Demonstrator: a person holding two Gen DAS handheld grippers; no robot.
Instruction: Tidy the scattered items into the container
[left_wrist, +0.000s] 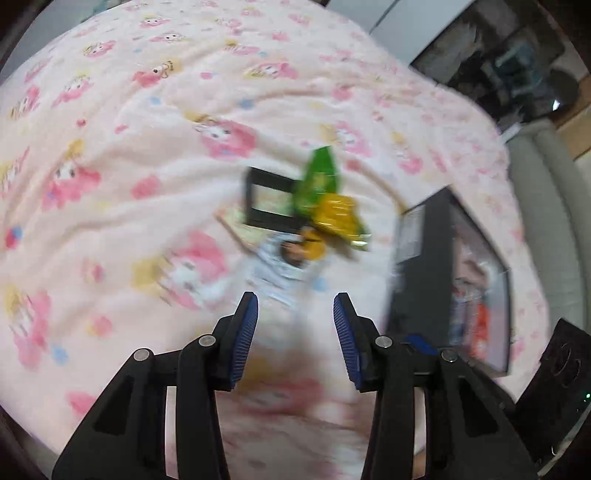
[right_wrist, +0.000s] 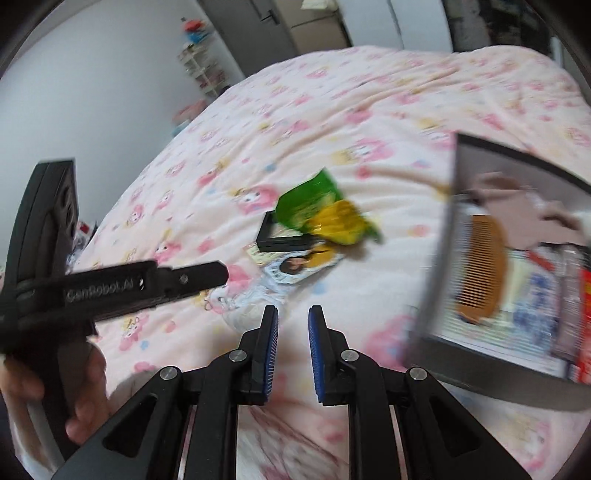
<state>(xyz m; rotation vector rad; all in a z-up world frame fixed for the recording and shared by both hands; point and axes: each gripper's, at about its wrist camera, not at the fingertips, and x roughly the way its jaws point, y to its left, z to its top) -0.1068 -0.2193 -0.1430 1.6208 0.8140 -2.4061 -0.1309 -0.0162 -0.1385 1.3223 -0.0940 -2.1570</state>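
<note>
Bed with a container and a small pile of scattered items

The bed (right_wrist: 388, 122) carries a dark container (right_wrist: 439, 258) near its right edge, with a comb (right_wrist: 480, 266) inside. Near the middle lie a black frame (left_wrist: 266, 201), a green-yellow snack bag (left_wrist: 325, 199) overlapping it, and a card (right_wrist: 299, 266). The left hand-held gripper (left_wrist: 295, 332) is spread and empty; the right hand-held gripper (right_wrist: 293, 347) stands narrowly apart, also empty.

Both wrist cameras look steeply down, sharing the green packet (left_wrist: 318, 181) (right_wrist: 308, 199) (blurred).
</note>
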